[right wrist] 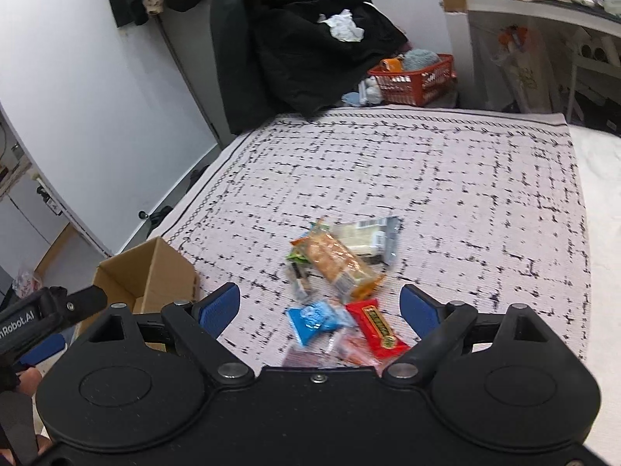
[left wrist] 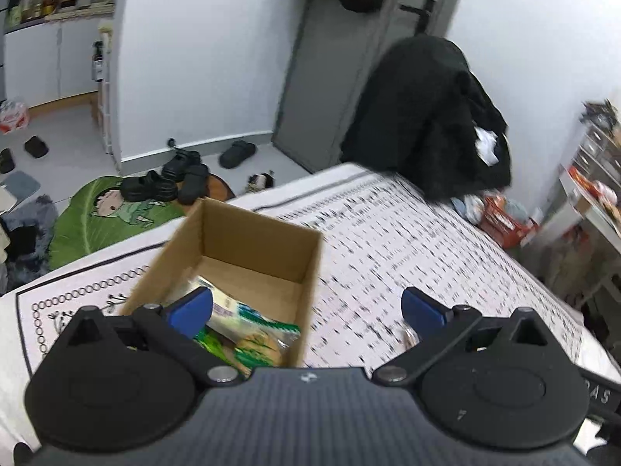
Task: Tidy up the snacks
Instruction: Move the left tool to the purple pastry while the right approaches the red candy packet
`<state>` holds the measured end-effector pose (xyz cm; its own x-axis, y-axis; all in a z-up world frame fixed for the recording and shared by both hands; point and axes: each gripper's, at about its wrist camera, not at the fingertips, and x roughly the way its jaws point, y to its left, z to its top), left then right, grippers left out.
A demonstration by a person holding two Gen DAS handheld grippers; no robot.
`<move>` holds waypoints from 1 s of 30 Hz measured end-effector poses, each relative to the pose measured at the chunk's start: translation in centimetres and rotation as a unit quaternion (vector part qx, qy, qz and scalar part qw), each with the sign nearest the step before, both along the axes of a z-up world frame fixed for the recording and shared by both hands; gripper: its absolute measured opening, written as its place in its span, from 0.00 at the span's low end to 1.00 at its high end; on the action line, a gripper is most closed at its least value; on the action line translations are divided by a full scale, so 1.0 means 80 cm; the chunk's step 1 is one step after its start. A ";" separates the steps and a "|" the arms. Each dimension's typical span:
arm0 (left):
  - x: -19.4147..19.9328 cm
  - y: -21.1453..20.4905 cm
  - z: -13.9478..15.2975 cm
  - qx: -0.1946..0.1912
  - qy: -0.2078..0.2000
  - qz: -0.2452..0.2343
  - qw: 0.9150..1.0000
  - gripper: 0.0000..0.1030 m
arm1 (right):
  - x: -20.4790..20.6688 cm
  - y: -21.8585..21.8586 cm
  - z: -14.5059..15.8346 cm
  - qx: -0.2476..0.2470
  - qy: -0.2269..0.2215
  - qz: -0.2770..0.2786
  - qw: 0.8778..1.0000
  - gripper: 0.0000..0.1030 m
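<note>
Bedroom, patterned bed (right wrist: 446, 178): both claws gape empty. Under the left claw (left wrist: 306, 306), the box (left wrist: 248, 240) holds a green packet (left wrist: 248, 330); ahead of the right claw (right wrist: 320, 305), a snack pile (right wrist: 341, 272) waits unsorted, so most work probably remains.

We count 1 cardboard box (left wrist: 236, 256) on the patterned blanket (right wrist: 446, 178), with at least 2 green snack packets (left wrist: 252, 326) inside it. Right of the box lie roughly 7 loose snack packets (right wrist: 341, 268); blur hides the exact number. Beyond them stands 1 red basket (right wrist: 415, 81).
</note>
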<state>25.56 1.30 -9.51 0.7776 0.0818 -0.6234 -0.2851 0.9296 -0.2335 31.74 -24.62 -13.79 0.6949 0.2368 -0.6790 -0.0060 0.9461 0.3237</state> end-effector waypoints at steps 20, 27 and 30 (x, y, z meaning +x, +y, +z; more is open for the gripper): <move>0.011 -0.088 -0.048 -0.012 0.074 -0.092 0.993 0.99 | 0.012 -0.052 -0.060 0.073 0.057 -0.024 0.995 0.79; 0.026 -0.110 -0.077 -0.022 0.097 -0.119 0.988 0.96 | 0.021 -0.061 -0.080 0.098 0.073 -0.033 0.992 0.67; 0.032 -0.118 -0.088 -0.028 0.110 -0.129 0.985 0.90 | 0.026 -0.064 -0.086 0.104 0.079 -0.034 0.991 0.64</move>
